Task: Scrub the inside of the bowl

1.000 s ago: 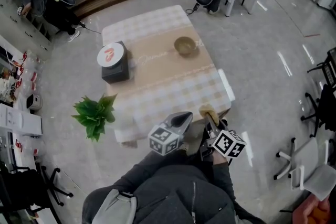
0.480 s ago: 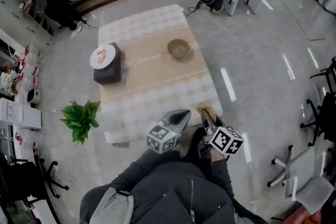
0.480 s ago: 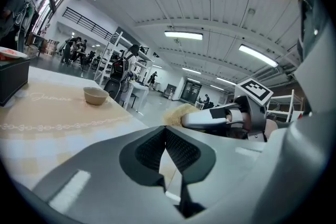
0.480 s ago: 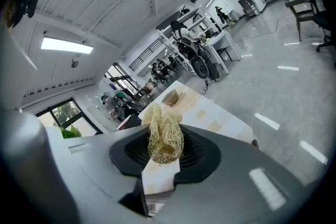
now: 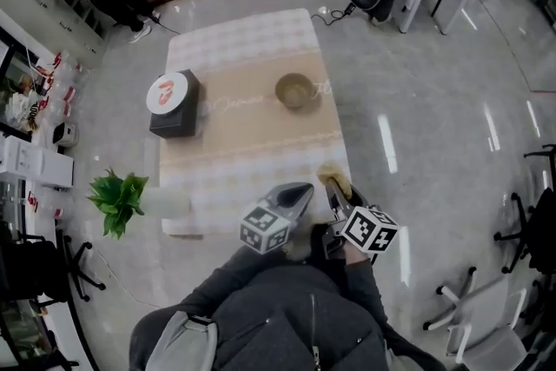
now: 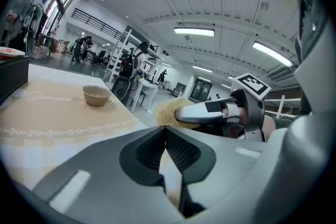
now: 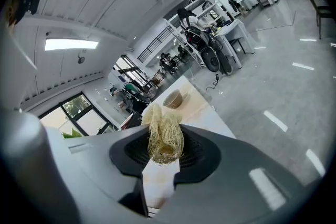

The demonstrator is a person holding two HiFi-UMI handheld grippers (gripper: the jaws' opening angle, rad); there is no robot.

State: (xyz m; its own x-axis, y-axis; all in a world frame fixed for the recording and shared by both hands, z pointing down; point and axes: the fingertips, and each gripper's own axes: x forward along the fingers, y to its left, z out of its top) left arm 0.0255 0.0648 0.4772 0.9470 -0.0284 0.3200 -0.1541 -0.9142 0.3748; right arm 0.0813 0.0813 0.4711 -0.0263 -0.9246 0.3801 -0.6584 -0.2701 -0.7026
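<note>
A tan bowl [image 5: 296, 90] stands upright on the far half of the checked table [image 5: 252, 178], also small in the left gripper view [image 6: 96, 95] and the right gripper view [image 7: 172, 97]. My right gripper [image 5: 334, 189] hovers by the table's near right corner, shut on a yellow fibrous scrubber [image 7: 164, 137] that pokes out past its tips [image 5: 335, 179]. My left gripper [image 5: 301, 192] is beside it, shut and holding nothing; its ribbed pads [image 6: 176, 150] meet. Both are well short of the bowl.
A dark box with a white round lid [image 5: 174, 102] sits on the table's left side. A green plant in a white pot [image 5: 122, 199] stands on the floor at the near left corner. Desks, chairs and people are around the room.
The view has shifted; the table and bowl sit slightly differently in the head view. Both grippers stay near the table's near edge, still shut.
</note>
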